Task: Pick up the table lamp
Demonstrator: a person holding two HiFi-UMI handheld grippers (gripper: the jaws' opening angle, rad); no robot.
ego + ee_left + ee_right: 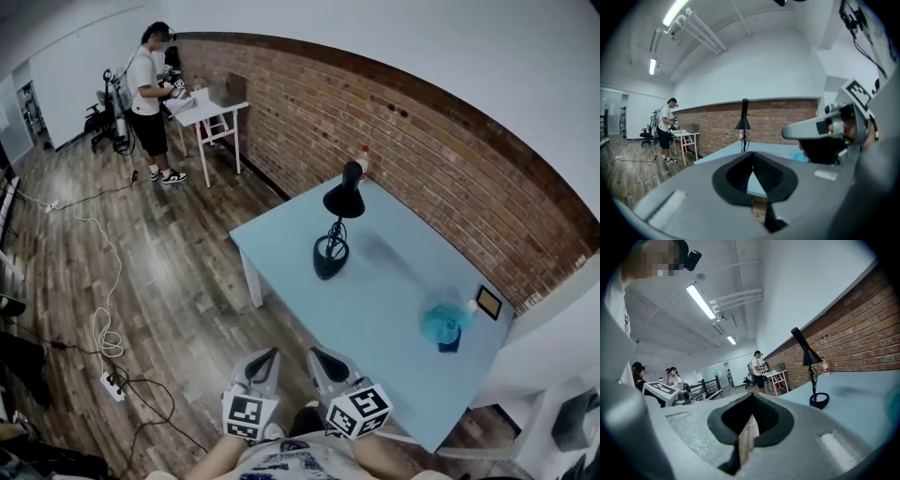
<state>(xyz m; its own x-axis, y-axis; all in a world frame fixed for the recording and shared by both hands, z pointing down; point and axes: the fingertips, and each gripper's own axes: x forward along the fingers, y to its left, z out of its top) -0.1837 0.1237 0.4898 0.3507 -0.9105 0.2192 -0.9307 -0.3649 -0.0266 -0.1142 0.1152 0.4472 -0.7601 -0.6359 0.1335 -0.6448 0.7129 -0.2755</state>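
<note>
From above, the lamp (333, 239) stands upright near the desk's (375, 314) far left edge. It is well apart from my left tongs (262, 364) and right tongs (323, 364), which are short of the near edge. Left tongs' view: jaws clenched on nothing, lamp ahead. Right tongs' view: clenched, empty, lamp off right.

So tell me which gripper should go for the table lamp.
Right, probably. The right gripper sits nearer the table lamp on the blue table; the left gripper lies farther from the table's edge. Both are shut and empty, so either must open first.
</note>
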